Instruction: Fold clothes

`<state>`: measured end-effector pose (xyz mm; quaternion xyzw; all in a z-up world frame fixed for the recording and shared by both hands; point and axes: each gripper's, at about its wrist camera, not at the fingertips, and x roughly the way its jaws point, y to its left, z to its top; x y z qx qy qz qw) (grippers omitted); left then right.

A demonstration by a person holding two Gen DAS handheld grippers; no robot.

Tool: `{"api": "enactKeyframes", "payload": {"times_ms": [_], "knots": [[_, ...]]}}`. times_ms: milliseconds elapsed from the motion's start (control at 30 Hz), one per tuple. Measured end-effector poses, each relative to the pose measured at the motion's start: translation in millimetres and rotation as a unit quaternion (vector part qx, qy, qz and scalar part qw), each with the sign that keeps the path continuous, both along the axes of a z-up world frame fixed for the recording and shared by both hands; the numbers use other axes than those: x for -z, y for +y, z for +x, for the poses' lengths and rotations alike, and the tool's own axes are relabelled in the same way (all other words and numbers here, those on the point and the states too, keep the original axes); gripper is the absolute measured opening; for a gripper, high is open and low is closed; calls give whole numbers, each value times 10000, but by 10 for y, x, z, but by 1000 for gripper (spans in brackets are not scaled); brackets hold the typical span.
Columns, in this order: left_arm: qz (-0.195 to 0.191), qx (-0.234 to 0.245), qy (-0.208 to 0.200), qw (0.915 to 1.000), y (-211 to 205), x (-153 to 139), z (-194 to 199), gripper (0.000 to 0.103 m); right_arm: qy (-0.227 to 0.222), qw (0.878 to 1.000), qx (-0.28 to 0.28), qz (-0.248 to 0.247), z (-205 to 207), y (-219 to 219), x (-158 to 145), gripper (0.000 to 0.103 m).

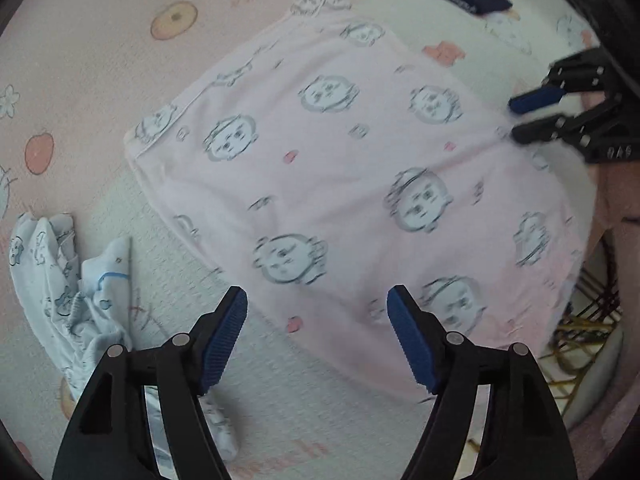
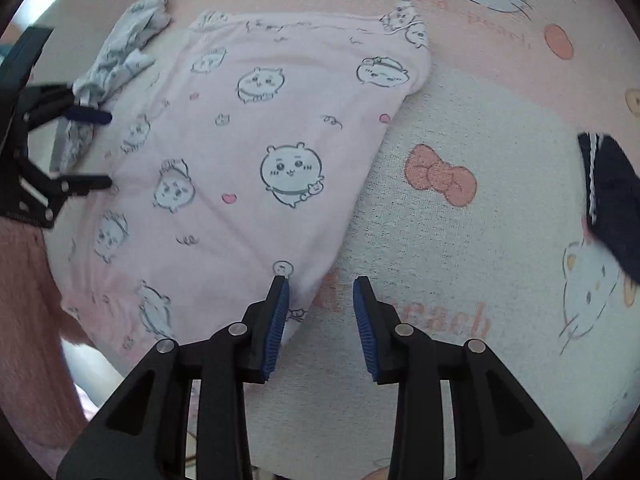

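Presently, the left gripper (image 1: 317, 334) stands with its jaws fully spread and nothing between the blue pads; it hangs over the near edge of the pink garment (image 1: 352, 184). The right gripper (image 2: 321, 320) has its jaws partly apart, gripping nothing; its left pad sits just beside the garment's near corner, and bare bed cover shows in the gap.

In the right wrist view the pink garment (image 2: 256, 160) lies flat, spreading from the gripper toward 11 o'clock, printed with grey cartoon faces. The left gripper (image 2: 96, 148) appears at 9 o'clock at the garment's edge.

A crumpled light-blue garment (image 1: 68, 280) lies at 9 o'clock in the left wrist view, apart from the pink one. A dark navy garment (image 2: 612, 200) lies at 3 o'clock in the right wrist view, well apart. All rest on a printed bed cover (image 2: 460, 240) with a bow motif.
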<state>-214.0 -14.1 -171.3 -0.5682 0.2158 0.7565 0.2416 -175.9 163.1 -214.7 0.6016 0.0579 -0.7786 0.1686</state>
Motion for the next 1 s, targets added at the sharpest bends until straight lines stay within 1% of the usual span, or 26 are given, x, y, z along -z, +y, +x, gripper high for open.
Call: {"api": "enactKeyframes", "payload": {"times_ms": [67,133,167,200,233,267,367,400,467,533,567,633,733,767,800,833,867,900,933,1000], "knots": [[20,-106,40,9999,230,-6,99,76,31,9993,72,-359,66,-147,-60,34],[-173,-97,-158,9997,399,131,250,76,-98,9988,1,-478,137,-320,1,33],[-295,-83,-274,9992,440,217,326,76,-140,9993,-98,-346,196,-391,82,32],[-357,-81,-248,9990,417,255,409,76,-175,9994,-197,-218,257,-459,160,33],[-419,-79,-223,9988,393,293,492,76,-37,9994,-283,-180,354,-446,183,32],[-451,-174,-308,9984,313,273,521,76,93,9992,-363,-140,449,-431,205,32],[-548,-590,-494,9955,89,162,549,76,-93,9997,-212,65,578,-187,210,32],[-715,-711,-432,9940,65,117,552,75,-155,9997,-141,109,614,-111,208,32],[-514,-817,-258,9950,84,-20,559,74,-50,9999,-99,-34,657,-155,138,34],[-56,-964,-319,9948,158,-102,590,74,56,9998,-62,-178,699,-202,68,35],[-168,-965,-401,9944,197,-43,627,74,106,9994,-148,-280,717,-300,38,35],[-391,-967,-562,9930,275,74,702,74,78,9990,-364,-241,773,-478,56,33],[-406,-1249,-728,9887,92,80,803,75,90,9986,-485,-205,939,-415,170,34],[-410,-1345,-782,9870,31,82,836,75,-43,9988,-378,-324,954,-320,192,36],[-341,-1676,-811,9819,-89,50,826,75,-251,9987,-244,-377,960,-221,232,46],[-272,-2006,-838,9757,-210,17,816,75,-359,9981,-176,-476,979,-139,255,46],[-131,-2386,-888,9670,-315,-12,801,75,-374,9974,-168,-594,987,-92,237,46],[34,-2583,-890,9619,-362,-53,800,75,-230,9976,-183,-634,984,-107,175,46],[248,-2632,-809,9610,-360,-116,819,75,-86,9975,-197,-673,980,-121,114,46],[407,-2496,-695,9650,-266,-182,901,75,113,9972,-211,-711,941,-186,39,46]]}}
